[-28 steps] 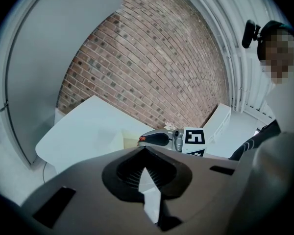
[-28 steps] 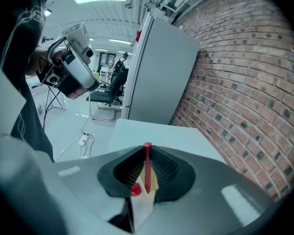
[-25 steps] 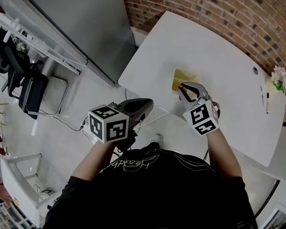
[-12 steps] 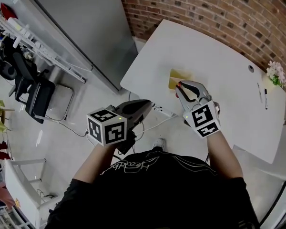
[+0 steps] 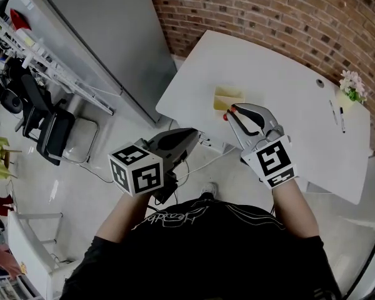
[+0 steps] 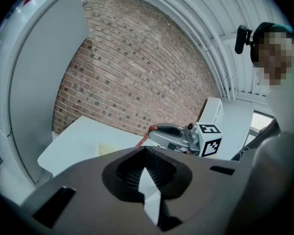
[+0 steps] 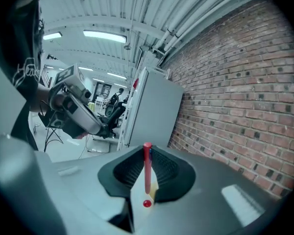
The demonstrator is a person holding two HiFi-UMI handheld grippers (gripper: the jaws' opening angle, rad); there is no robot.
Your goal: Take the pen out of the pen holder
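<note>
The pen [image 7: 147,170] is showing as a slim red stick, standing upright and being pinched partway along its length between the closed jaws of the right gripper [image 7: 147,180]. From the head view its red tip [image 5: 232,109] is peeking out at the gripper's [image 5: 232,111] fingertips, just beside the near right corner of the pen holder [image 5: 227,98]. From the left gripper view the pen [image 6: 147,134] is slanting down from those fingertips, with its lower end hidden. The pen holder is sitting as a small pale yellow box on the white surface [image 5: 281,105], near that surface's left edge, and is also showing faintly yellow [image 6: 107,149] from the left gripper view.
</note>
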